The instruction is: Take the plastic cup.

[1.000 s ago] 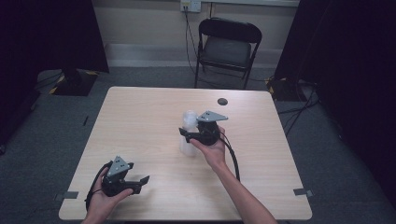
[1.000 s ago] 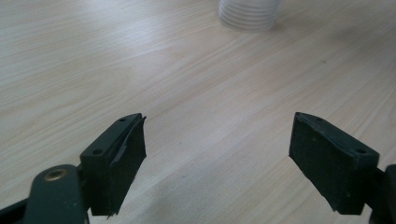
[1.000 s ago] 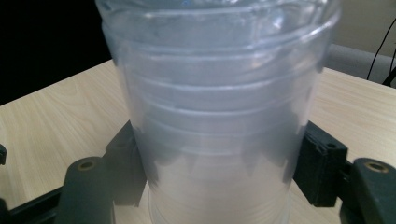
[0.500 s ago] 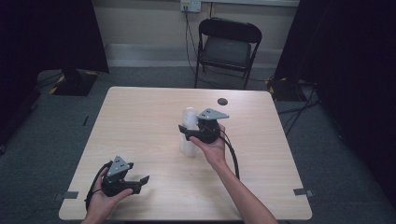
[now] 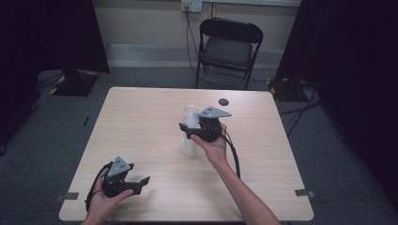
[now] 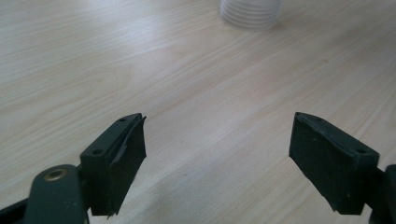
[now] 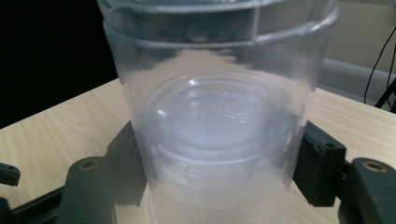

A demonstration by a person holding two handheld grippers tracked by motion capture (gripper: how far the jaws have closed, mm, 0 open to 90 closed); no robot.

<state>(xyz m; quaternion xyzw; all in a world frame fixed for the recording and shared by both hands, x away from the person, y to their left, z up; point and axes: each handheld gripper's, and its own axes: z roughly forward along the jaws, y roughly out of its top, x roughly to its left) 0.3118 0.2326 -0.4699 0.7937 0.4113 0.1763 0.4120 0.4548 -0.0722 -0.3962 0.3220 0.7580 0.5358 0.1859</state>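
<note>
A stack of clear plastic cups [image 5: 189, 144] stands upright in the middle of the wooden table [image 5: 141, 117]. My right gripper [image 5: 186, 129] reaches it from the right, one jaw on each side. In the right gripper view the pads [image 7: 128, 163] lie against the wall of the upper cup [image 7: 215, 93]; the jaws have just been closing on it. The ribbed lower cups [image 7: 210, 205] sit below. My left gripper [image 5: 141, 183] rests near the front left corner, jaws wide apart with nothing between them [image 6: 217, 158]. The stack's base [image 6: 251, 13] shows far ahead of it.
A small dark round object [image 5: 224, 101] lies near the table's far edge. A black folding chair [image 5: 230, 47] stands behind the table. Bare wood stretches between the two grippers and along the left side.
</note>
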